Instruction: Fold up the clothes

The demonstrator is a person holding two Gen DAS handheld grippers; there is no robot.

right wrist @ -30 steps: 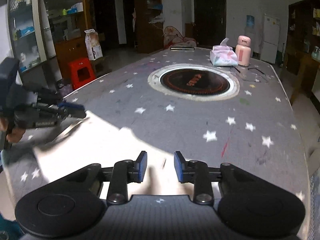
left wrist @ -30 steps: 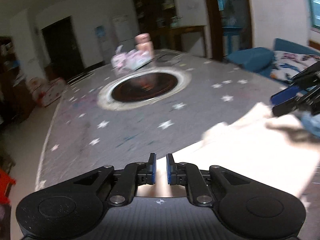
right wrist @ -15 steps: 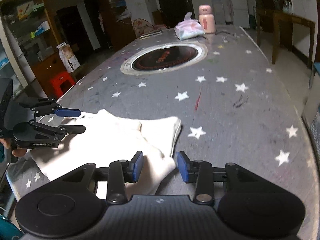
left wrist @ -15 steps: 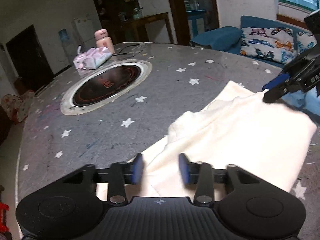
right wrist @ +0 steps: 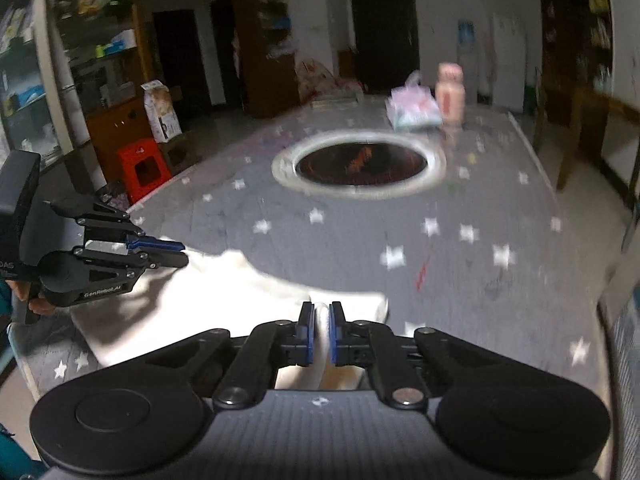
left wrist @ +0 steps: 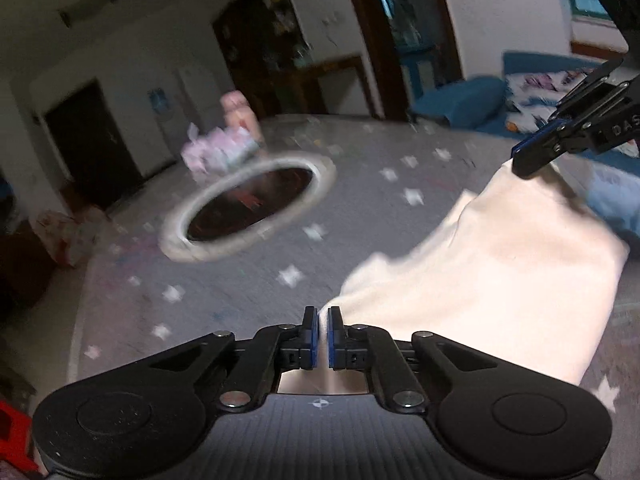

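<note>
Cream-white garment (left wrist: 500, 280), plain, no print. Grey desk (right wrist: 360, 240) scattered with small white stars, a red streak and faint coloured scribbles on it. Round hob (right wrist: 358, 164) set in the desk: black glass with red-orange markings, ringed in pale silver. Pink bottle (right wrist: 450, 94) with a paler pink cap. Tissue pack (right wrist: 414, 108) in pastel pink and mint. Black left tongs (left wrist: 322, 338) and right tongs (right wrist: 321, 338), blue pads. Red plastic stool (right wrist: 142, 166). Blue sofa (left wrist: 460, 100) with a white cushion (left wrist: 536, 92) bearing a coloured print.
</note>
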